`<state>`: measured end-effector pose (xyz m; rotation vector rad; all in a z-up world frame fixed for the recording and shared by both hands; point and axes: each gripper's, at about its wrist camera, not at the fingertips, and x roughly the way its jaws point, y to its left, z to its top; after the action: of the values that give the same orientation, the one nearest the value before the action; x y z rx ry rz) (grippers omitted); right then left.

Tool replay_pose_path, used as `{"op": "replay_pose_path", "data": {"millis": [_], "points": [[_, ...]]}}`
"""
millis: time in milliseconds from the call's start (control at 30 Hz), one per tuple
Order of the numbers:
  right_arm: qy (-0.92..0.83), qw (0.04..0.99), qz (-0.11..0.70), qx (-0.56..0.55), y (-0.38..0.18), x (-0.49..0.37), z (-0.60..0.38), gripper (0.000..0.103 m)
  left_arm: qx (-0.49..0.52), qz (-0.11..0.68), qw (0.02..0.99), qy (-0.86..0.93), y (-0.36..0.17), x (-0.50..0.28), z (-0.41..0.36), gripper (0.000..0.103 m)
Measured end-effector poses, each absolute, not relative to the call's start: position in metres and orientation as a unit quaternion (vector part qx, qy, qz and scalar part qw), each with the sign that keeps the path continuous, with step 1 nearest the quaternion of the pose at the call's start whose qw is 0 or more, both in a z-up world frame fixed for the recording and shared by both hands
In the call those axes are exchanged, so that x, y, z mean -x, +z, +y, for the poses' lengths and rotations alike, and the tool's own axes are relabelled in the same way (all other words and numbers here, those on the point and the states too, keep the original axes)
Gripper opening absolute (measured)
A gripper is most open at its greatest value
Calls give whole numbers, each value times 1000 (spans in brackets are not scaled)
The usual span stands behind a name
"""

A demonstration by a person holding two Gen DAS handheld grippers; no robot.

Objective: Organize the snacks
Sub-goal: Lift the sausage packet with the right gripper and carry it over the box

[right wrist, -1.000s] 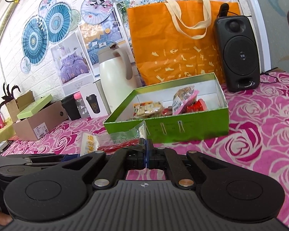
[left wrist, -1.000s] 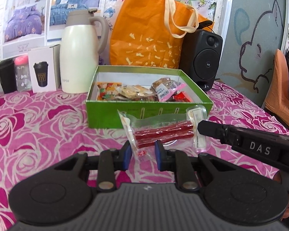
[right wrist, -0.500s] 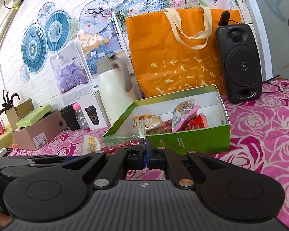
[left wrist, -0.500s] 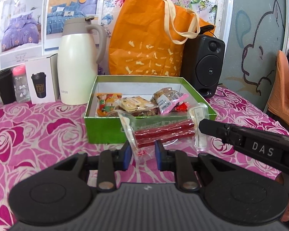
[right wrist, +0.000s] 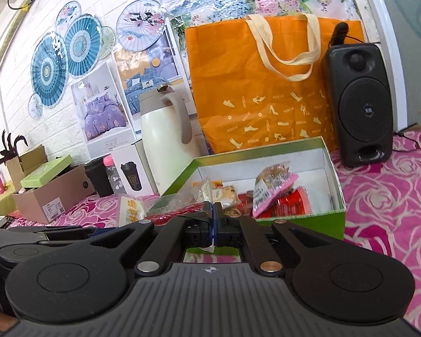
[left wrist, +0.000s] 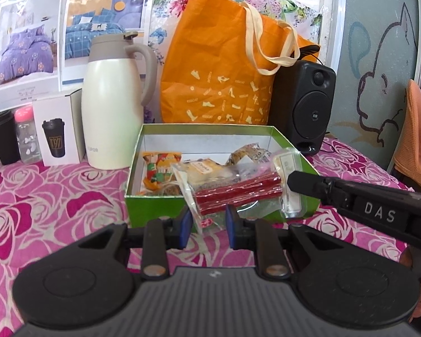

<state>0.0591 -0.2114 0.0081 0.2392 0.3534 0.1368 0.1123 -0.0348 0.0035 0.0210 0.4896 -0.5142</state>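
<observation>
Both grippers carry one snack: a clear packet of red sticks (left wrist: 235,193), hanging in front of the green box (left wrist: 160,207), above its near wall, off the rose-print cloth (left wrist: 56,205).

Left gripper (left wrist: 207,221): blue pads close on the packet's crumpled left end; grip looks partial, on film only. Right gripper (right wrist: 212,221): jaws pressed together, pinching the film edge at the packet's other end, beside its white label (left wrist: 290,188).

Clock-face, left wrist view: box at 12 of the gripper, white jug (left wrist: 112,106) at 10, speaker (left wrist: 308,106) at 1.

Handling, judged: light, floppy film; sticks give some stiffness along the length. Film slick, may slip or tear. Best hold is the sealed end margins, not the sticks. Sags if one end is released early.

Box already holds several wrapped snacks (right wrist: 272,191); free room seems to be at the near side.
</observation>
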Motion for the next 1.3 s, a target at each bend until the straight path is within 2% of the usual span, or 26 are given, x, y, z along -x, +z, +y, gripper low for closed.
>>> {"op": "replay_pose_path", "data": {"millis": [733,1300], "points": [[56,979,150,-126,15,-104,-247,3,-52,203,939,-273,24,-168,-78,18],[44,976,157,-145,-2,-118,-265,4,-50,212,941,-261,0,-191,-105,18]]}}
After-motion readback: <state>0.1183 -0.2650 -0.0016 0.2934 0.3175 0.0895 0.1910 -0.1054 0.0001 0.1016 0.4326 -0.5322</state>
